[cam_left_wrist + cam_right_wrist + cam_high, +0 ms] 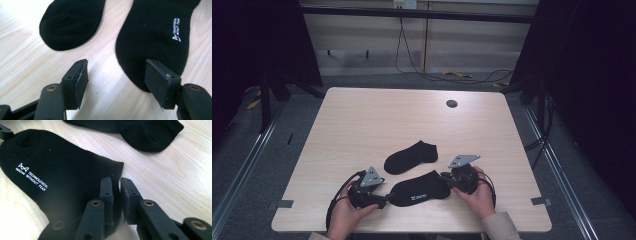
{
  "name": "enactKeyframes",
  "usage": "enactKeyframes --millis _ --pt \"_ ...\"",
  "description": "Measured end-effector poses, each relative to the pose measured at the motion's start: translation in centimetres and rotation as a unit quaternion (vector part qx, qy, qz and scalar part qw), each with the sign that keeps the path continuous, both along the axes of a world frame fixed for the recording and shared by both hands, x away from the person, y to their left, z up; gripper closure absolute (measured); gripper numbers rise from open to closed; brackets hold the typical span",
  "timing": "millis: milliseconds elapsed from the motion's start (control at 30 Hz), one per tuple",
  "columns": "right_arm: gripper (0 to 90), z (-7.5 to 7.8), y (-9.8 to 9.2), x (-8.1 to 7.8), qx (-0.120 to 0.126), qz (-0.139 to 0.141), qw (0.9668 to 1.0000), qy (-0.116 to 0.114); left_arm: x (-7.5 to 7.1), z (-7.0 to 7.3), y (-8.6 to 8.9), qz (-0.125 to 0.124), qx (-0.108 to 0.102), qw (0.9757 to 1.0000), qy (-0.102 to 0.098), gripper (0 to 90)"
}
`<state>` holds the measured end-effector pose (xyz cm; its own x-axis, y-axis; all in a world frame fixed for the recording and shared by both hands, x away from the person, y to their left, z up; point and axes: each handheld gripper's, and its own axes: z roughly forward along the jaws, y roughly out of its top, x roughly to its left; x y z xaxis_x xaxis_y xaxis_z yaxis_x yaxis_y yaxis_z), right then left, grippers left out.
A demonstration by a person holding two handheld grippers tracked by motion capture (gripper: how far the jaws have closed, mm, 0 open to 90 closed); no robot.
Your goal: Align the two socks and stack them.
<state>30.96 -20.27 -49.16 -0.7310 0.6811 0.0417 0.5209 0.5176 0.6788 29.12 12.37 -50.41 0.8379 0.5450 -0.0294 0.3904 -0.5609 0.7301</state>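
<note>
- Two black socks are laid on the wooden table (362,120); the printed sock (419,189), marked with white lettering, is taken here as the landmark.
- The printed sock is lying flat near the table's front edge, between the two grippers.
- The right gripper (115,185) is placed at the cuff end of the printed sock; its jaws are seen almost together, and the cuff edge is pinched between them.
- The left gripper (117,72) is placed at the toe end of the printed sock; its jaws are held wide apart, one over bare wood, the other over the toe; a touch cannot be told.
- The plain sock (410,156) is found just behind the printed sock, close to it but apart from it.
- A round dark hole (452,103) is seen far behind the printed sock.
</note>
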Motion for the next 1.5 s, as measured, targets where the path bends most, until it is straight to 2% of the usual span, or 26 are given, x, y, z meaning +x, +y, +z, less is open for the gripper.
enactKeyframes --millis 167,267,367,433,567,700,767,833,900,1033,1067,1233,1333,1500 --pt "85.8 0.0 0.1 -0.1 0.0 -0.006 1.0 -0.002 -0.2 0.1 -0.3 -0.005 0.0 1.0 0.0 41.8" --pt "86.3 -0.1 -0.1 0.0 0.009 -0.009 0.9999 0.002 -0.5 0.4 -0.6 -0.015 0.016 0.9997 -0.01 47.8" --pt "86.5 0.0 -0.3 0.0 0.011 -0.009 0.9999 0.002 -0.6 0.5 -0.8 -0.016 0.024 0.9996 -0.009 51.8" --pt "86.5 -0.1 -0.3 0.1 0.013 -0.01 0.9999 0.006 -0.6 0.5 -0.9 -0.018 0.02 0.9996 -0.006 55.2" --pt "86.5 -0.1 -0.5 0.1 0.021 -0.009 0.9997 0.009 -0.4 0.5 -0.8 -0.021 0.01 0.9997 0.011 60.0" --pt "86.5 -0.1 -0.5 0.1 0.016 -0.009 0.9998 0.007 -0.5 0.5 -1.0 -0.032 0.005 0.9992 0.022 75.2" --pt "86.8 -0.1 -0.5 0.1 0.021 -0.01 0.9997 0.01 -0.4 0.7 -1.1 -0.032 0.0 0.9984 0.046 82.4" --pt "87.1 -0.1 -0.5 0.2 0.022 -0.009 0.9996 0.014 -0.3 0.8 -1.3 -0.03 0.003 0.9979 0.057 87.3" --pt "87.3 -0.1 -0.5 0.2 0.027 -0.008 0.9995 0.017 -0.2 0.9 -1.2 -0.03 0.006 0.9974 0.065 88.2" --pt "87.4 0.0 -0.5 0.2 0.027 -0.006 0.9995 0.017 -0.1 1.2 -1.1 -0.028 -0.01 0.9973 0.067 88.7" --pt "87.5 0.0 -0.5 0.2 0.03 -0.006 0.9994 0.017 -0.1 1.6 -1.0 -0.027 -0.022 0.9975 0.061 88.8" --pt "87.6 0.5 -0.7 0.2 0.039 -0.004 0.9991 0.019 0.0 2.4 -0.8 -0.027 -0.038 0.9976 0.051 88.9" --pt "87.7 0.9 -0.6 0.3 0.039 0.0 0.9991 0.017 0.0 2.6 -0.7 -0.027 -0.035 0.9978 0.049 88.9" --pt "87.8 1.6 -0.4 0.4 0.039 0.007 0.9991 0.016 0.2 3.5 -0.7 -0.027 -0.046 0.9975 0.046 89.0"
